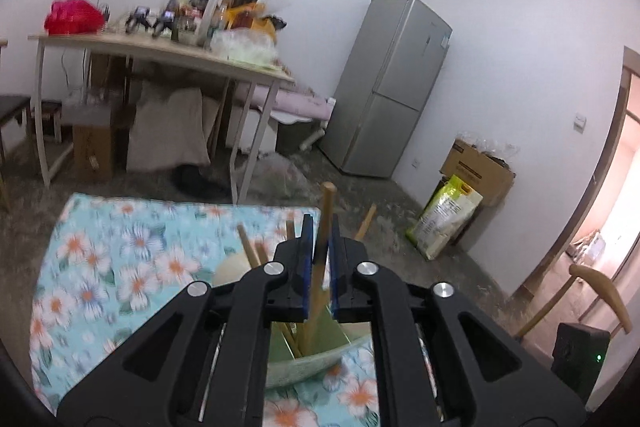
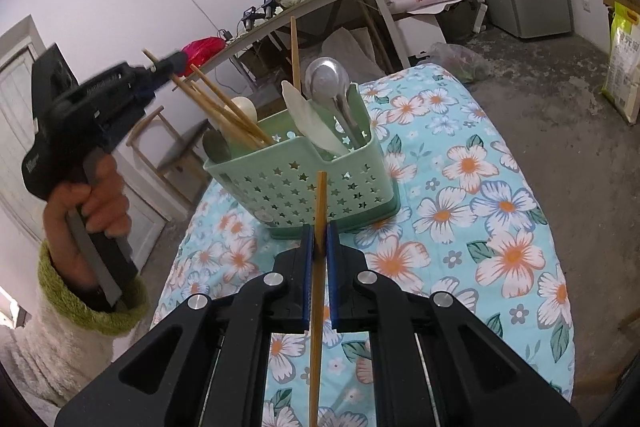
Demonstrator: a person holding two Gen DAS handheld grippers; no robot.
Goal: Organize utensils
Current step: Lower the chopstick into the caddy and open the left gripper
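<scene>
Two grippers: each is seen with one wooden chopstick between its pads.
Landmark: the green caddy (image 2: 304, 179) is stood on the floral cloth (image 2: 480, 187).
Right gripper (image 2: 319, 251): clamped together on a chopstick (image 2: 319, 267), just in front of the caddy.
Left gripper (image 1: 320, 247): nearly together about a chopstick (image 1: 325, 219) above the caddy's left compartment (whether the pads press cannot be told).
Advice: the right chopstick is best kept upright, lifted over the caddy rim and lowered beside the other sticks (image 2: 224, 111).
Spoons (image 2: 328, 83): left undisturbed in the caddy's right compartment.
</scene>
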